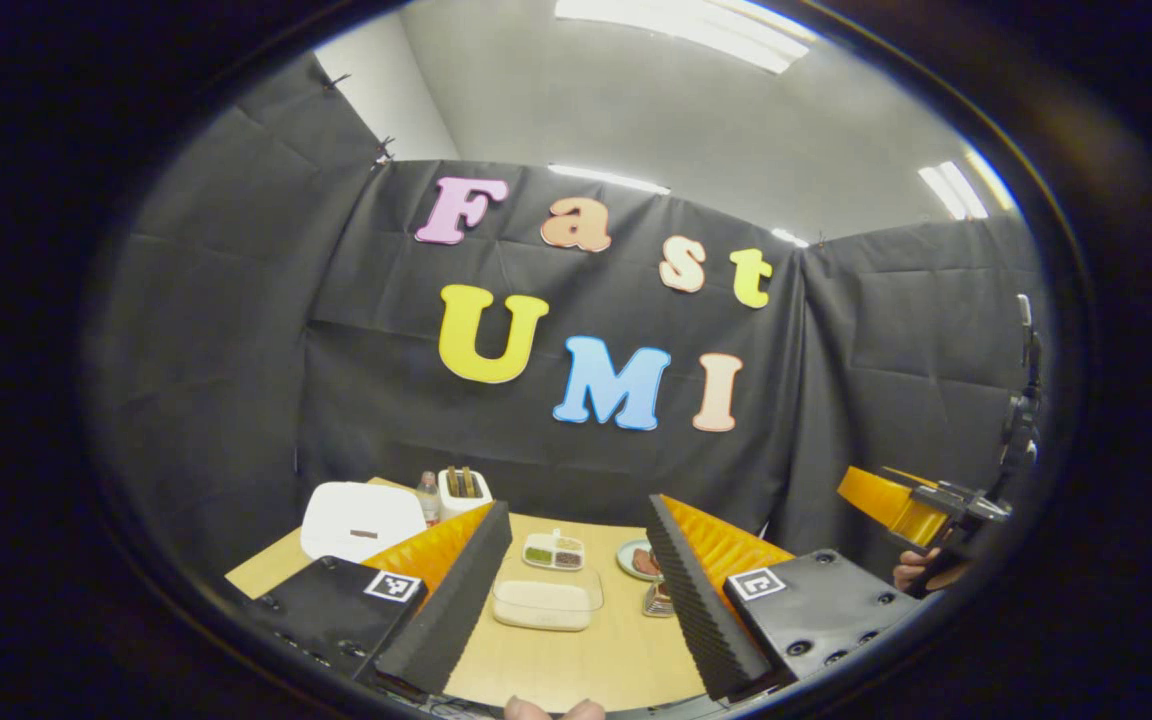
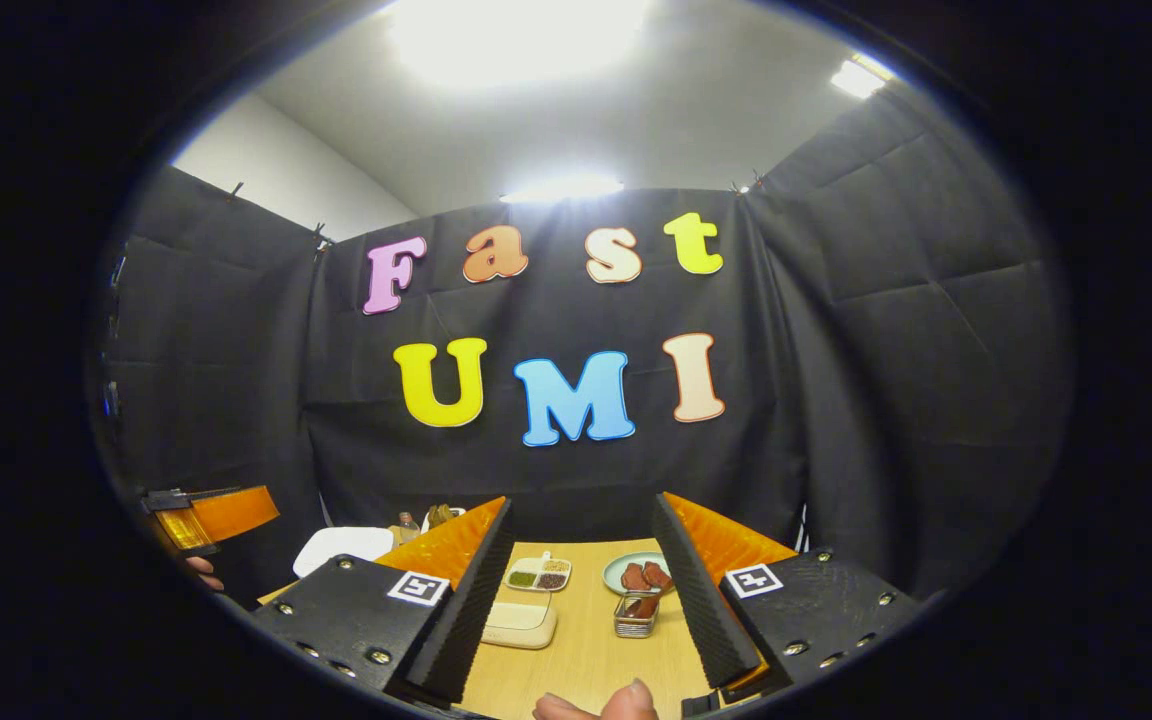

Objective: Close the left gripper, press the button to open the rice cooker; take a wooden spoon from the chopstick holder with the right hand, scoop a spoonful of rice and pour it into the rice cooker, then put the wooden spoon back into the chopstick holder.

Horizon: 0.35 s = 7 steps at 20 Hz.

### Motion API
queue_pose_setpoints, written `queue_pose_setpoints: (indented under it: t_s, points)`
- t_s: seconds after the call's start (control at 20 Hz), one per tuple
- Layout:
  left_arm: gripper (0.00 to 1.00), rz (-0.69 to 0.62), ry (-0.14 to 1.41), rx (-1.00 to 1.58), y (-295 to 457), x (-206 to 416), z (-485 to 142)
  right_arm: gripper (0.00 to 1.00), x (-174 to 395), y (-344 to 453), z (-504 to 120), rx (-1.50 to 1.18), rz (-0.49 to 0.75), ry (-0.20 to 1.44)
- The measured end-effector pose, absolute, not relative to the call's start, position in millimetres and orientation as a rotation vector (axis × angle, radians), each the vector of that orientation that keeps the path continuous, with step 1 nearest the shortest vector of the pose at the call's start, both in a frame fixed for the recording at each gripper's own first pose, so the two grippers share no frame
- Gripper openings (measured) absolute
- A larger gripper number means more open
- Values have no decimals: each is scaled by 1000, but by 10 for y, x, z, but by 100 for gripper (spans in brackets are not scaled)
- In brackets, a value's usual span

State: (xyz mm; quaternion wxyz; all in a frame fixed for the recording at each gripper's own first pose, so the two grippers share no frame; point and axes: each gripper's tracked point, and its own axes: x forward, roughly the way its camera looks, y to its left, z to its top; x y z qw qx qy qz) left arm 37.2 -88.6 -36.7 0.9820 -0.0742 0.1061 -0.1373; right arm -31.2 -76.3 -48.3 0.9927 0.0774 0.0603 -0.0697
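— Looking past the left hand-held gripper [image 1: 576,580], what lies ahead?
— Its fingers stand wide apart with nothing between them, raised above a pale wooden desk [image 1: 626,650]. Straight ahead, between the fingers, sits a clear tub of rice [image 1: 546,603], and just beyond it a small divided dish [image 1: 554,552] with green and dark fillings. Off to the front left is the white rice cooker [image 1: 361,520], lid down, with a small bottle [image 1: 427,493] and the white chopstick holder [image 1: 463,489] just to its right, wooden handles poking out.

— And the right hand-held gripper [image 2: 584,590]?
— Also spread open and empty, above the same desk. Ahead, between its fingers, are a round plate [image 2: 626,565] with reddish pieces and a small metal tray [image 2: 637,614] nearer in. The rice tub lies to the front left, partly hidden by the left finger.

— The room?
— Black cloth walls on three sides, a grey ceiling with bright strip lights [image 1: 676,30]. Each gripper sees the other at its outer edge, held in a hand [image 1: 921,570].
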Motion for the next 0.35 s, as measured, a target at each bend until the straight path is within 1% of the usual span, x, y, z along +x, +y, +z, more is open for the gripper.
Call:
queue_pose_setpoints:
  t_s: [0.2, 0.25, 0.35]
  points:
    - [94, -272, 228, -156, -781, 426, -422, 85, -237, -581, -522, 128, -118, 127]
    - [97, -272, 228, -160, -745, 444, -419, 85, -232, -549, -508, 129, -114, 124]
    - [97, -270, 227, -152, -684, 505, -427, 85, -200, -498, -520, 123, -112, 127]
